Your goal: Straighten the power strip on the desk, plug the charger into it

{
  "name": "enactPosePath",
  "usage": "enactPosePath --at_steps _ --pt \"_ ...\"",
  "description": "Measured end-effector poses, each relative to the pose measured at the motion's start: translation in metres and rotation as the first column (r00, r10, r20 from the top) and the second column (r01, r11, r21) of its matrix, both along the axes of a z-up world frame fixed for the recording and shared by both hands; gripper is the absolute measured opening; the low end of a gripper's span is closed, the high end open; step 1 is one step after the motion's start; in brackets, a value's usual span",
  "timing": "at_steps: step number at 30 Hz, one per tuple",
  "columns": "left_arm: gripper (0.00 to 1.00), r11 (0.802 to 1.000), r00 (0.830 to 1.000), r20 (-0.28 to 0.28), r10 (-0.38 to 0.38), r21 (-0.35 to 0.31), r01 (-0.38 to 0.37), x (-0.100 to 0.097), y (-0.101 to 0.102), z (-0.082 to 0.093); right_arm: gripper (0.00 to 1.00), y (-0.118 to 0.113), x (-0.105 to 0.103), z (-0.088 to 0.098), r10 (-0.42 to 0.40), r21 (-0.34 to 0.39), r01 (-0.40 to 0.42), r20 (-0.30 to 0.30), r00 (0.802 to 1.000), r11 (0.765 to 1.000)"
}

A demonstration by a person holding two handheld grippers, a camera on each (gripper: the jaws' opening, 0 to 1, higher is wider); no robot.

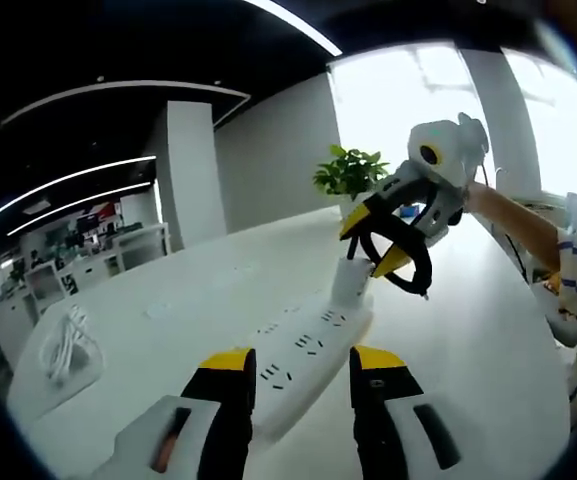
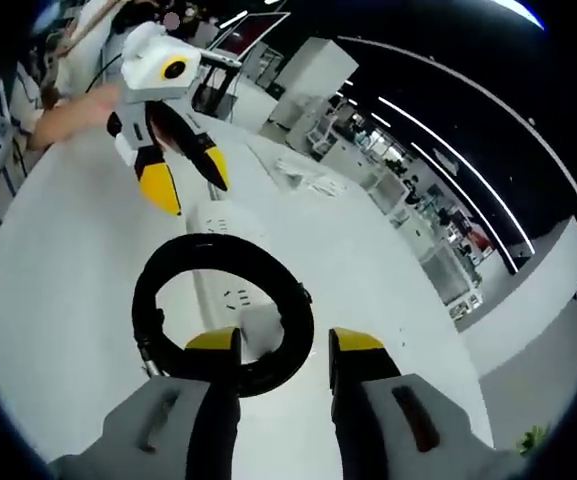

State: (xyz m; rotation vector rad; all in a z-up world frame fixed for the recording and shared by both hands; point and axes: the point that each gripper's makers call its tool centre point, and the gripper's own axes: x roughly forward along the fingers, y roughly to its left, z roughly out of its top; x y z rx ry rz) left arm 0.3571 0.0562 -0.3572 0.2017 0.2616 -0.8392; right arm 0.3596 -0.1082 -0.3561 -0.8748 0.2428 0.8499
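A white power strip lies on the white desk, running away from my left gripper. That gripper is open, one jaw on either side of the strip's near end. A white charger stands at the strip's far end. Just above it my right gripper is open, and the charger's coiled black cable loops round one jaw. In the right gripper view the cable coil hangs over my right gripper, the charger sits between the jaws, and the strip runs to the left gripper.
A bundle of white cable lies at the desk's left edge. A potted plant stands at the far edge before bright windows. The person's arm reaches in from the right. Other desks lie beyond.
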Motion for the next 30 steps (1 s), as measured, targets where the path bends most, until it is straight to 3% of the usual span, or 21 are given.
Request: enactPosePath --at_steps 6,11,14,22,27,30 --pt "0.38 1.000 1.000 0.002 0.008 -0.001 -0.008 -0.021 -0.017 -0.015 0.34 -0.004 0.003 0.001 -0.019 0.134 0.017 0.013 1.000 0.991" --pt "0.38 1.000 1.000 0.002 0.019 0.007 -0.019 -0.031 -0.025 -0.025 0.33 -0.009 -0.001 0.003 -0.042 0.201 0.034 0.036 0.998 0.979" --pt "0.38 1.000 1.000 0.005 0.025 0.008 -0.025 -0.032 -0.026 -0.028 0.32 -0.011 -0.002 0.010 -0.069 0.275 0.049 0.061 0.996 0.960" --pt "0.38 0.996 0.997 0.048 0.068 0.061 -0.071 -0.029 -0.020 -0.033 0.32 -0.018 -0.008 0.017 -0.113 0.387 0.077 0.070 0.991 0.919" --pt "0.38 0.995 0.996 0.028 0.087 0.054 -0.089 -0.023 -0.013 -0.037 0.32 -0.021 -0.018 0.023 -0.090 0.503 0.058 0.039 0.995 0.862" --pt "0.38 0.993 0.995 0.017 0.097 0.059 -0.097 -0.020 -0.010 -0.040 0.32 -0.031 -0.022 0.022 -0.098 0.520 0.066 0.033 0.995 0.852"
